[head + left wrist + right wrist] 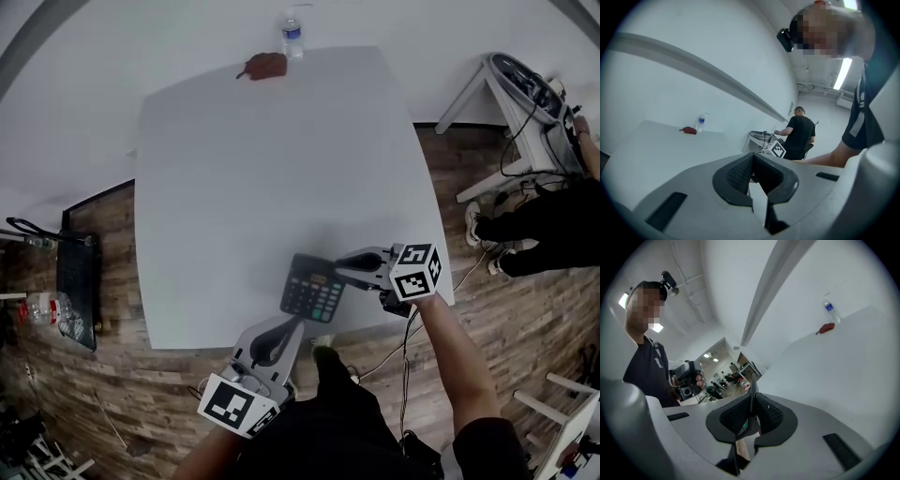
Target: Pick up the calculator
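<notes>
A dark calculator (312, 288) with coloured keys hangs just above the white table (281, 169) near its front edge. My right gripper (342, 272) comes in from the right and is shut on the calculator's right edge. The right gripper view shows the calculator (752, 394) edge-on as a thin dark blade clamped between the pads of the right gripper (752, 416). My left gripper (292, 326) sits below and left of the calculator, off the table's front edge, apart from it. In its own view the left gripper (754, 161) has its tips together with nothing held.
A water bottle (292, 36) and a red-brown object (266, 66) lie at the table's far edge. A person in black (553, 225) stands by a white desk (530, 94) with cables at right. A black rack (77, 281) stands on the wood floor at left.
</notes>
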`<state>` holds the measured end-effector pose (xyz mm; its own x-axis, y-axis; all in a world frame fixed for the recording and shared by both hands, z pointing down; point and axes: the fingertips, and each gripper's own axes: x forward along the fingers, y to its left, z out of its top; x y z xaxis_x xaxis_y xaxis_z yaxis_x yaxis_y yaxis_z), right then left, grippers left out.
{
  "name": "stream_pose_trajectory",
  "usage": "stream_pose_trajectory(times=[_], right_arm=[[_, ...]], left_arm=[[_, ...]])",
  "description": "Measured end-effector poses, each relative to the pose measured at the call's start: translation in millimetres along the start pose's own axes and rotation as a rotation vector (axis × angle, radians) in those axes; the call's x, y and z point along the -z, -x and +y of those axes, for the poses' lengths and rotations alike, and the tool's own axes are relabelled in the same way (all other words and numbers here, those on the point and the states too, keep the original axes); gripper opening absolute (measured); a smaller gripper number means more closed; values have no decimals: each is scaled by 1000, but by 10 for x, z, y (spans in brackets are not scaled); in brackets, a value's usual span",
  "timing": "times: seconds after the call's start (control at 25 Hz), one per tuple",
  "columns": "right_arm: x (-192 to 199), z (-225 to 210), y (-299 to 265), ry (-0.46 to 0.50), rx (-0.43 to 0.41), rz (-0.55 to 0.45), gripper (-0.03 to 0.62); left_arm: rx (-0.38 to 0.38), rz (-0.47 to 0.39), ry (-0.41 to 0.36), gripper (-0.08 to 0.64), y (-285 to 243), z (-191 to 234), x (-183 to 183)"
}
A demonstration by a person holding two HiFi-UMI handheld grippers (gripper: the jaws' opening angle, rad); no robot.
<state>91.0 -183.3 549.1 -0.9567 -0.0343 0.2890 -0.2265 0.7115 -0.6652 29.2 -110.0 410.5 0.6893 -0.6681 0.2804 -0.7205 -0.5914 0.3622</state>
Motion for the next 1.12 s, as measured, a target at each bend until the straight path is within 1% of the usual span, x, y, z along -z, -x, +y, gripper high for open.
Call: stream_pose_trajectory(times=[0.24, 0.4, 0.72, 1.12], right_arm=[[-124, 517, 27, 60, 39, -59, 46], [-134, 874, 24, 81, 70, -97, 46], [28, 1606, -81, 110, 133, -163, 46], [154, 2636, -302, 206, 229, -223, 46]], left_arm=[[56, -38, -35, 6, 220, -153, -96], [97, -59, -58, 6, 437, -259, -132], [188, -106, -93, 6, 1028, -440, -129], [291, -162, -145, 6, 1879, -679, -181]])
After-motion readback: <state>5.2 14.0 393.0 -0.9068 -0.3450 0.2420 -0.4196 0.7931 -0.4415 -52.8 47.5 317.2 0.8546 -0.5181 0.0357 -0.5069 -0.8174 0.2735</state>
